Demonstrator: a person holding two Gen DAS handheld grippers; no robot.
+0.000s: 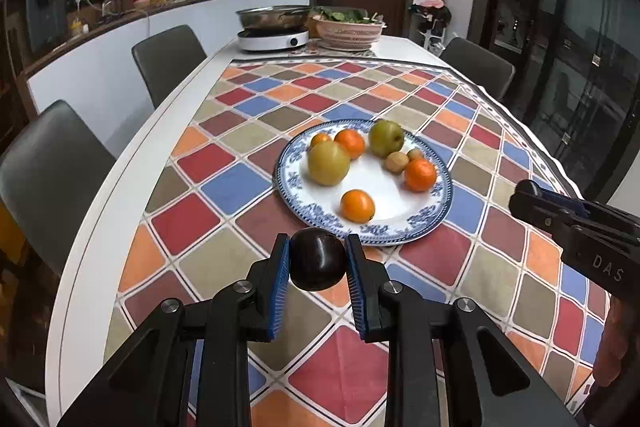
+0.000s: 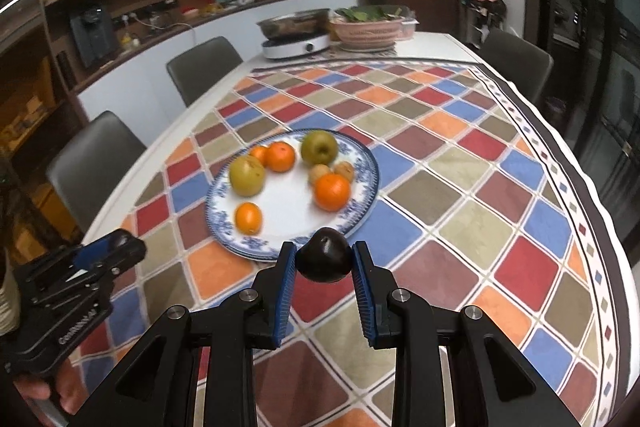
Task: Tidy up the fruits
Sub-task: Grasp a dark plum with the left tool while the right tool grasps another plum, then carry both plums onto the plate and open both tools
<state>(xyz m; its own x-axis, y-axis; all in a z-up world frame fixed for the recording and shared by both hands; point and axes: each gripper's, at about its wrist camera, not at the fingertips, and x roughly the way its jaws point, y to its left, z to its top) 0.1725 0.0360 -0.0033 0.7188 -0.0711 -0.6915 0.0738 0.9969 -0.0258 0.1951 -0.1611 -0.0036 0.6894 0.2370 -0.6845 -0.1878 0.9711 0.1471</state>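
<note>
The left tool [image 1: 317,259] holds a dark plum [image 1: 318,259] pinched between its two blue-padded fingers, raised just short of the near rim of the blue-and-white plate [image 1: 424,227]. The right tool [image 2: 324,263] grips a second dark plum [image 2: 325,261] in the same way, likewise just before the plate's near edge in its own view. Each tool also shows at the margin of the other's camera, the left one low on the left side [image 2: 108,251] and the right one at the right side [image 1: 532,199]; from those angles the fruit in them cannot be made out. The plate sits on the table [image 1: 120,187], on a tablecloth [image 1: 240,187] of red, blue, orange and olive diamonds. On it lie two yellow-green apples [image 1: 328,163], one at the left and one at the back, four oranges [image 1: 357,205] spread around them, and two small brown fruits [image 1: 397,161] just behind the right-hand orange. At the far end of the table stand a steel pan on a white cooker [image 1: 274,39] and a pink basket of greens [image 1: 348,33] beside it. Grey chairs [image 1: 52,163] line the table's sides.
</note>
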